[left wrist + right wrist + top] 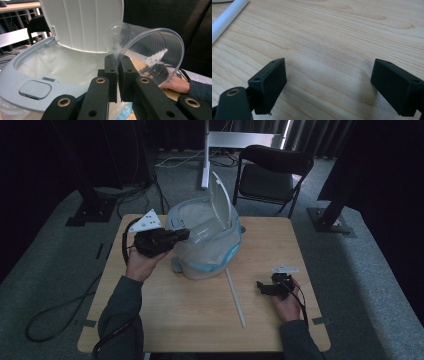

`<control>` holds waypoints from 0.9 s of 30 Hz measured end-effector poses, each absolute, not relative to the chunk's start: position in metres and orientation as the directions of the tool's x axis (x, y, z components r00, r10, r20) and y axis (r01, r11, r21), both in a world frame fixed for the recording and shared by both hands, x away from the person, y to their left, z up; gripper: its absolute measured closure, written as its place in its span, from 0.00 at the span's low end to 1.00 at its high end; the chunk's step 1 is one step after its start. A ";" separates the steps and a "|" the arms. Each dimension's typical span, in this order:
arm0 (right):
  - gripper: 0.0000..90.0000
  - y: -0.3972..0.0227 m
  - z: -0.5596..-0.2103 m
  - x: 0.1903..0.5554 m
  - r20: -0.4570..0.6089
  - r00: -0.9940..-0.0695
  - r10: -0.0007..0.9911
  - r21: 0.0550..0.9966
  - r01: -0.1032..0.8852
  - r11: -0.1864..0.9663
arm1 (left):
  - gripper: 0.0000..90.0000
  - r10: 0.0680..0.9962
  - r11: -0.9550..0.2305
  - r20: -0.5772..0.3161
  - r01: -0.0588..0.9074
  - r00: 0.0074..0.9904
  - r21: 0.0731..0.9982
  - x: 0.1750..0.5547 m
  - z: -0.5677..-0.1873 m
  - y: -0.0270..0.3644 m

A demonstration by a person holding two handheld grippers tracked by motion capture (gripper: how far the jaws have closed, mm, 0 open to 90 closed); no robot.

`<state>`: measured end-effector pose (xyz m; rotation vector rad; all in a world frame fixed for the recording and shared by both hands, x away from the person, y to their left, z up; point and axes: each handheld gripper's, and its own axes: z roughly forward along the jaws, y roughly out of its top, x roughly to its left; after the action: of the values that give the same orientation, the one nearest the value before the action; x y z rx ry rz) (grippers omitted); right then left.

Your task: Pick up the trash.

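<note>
High view shows your left gripper [186, 234] at the open bin [176, 222], with a clear plastic cup [207, 229] hanging over the mouth of it. In the left gripper view you can see why the hold works: the jaws are almost together and they pinch the thin wall of the cup [150, 53] at its rim, so one jaw is inside and the other outside. The cup lies tilted on its side, its mouth turned toward you and its bottom toward the raised lid [82, 23]. The lid stands up behind the opening, so the way into the white bag [62, 66] is free. I think you hold the cup above the opening so that it can fall straight into the bag when the jaws let go.

Your right gripper [264, 288] rests low on the table [200, 320], well apart from the bin; in the right gripper view its jaws stand wide with only bare wood between them, so it simply waits. A white stick [235, 296] lies on the table between the bin and that hand.
</note>
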<state>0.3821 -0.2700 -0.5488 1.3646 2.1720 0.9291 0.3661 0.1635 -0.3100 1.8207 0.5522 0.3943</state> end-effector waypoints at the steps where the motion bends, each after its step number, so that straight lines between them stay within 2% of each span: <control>1: 0.13 -0.270 -0.549 0.382 0.007 -0.437 0.900 0.720 0.626 0.299 | 0.96 0.555 -0.253 -0.005 0.174 0.832 0.952 0.367 -0.310 0.164; 27: 0.13 -0.270 -0.549 0.382 0.006 -0.437 0.899 0.721 0.625 0.299 | 0.96 0.630 -0.241 0.005 0.189 0.777 0.952 0.385 -0.308 0.165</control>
<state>0.3822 -0.2700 -0.5488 1.3630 2.1717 0.9295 0.3849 0.1652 -0.3078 1.8003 0.6346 0.4698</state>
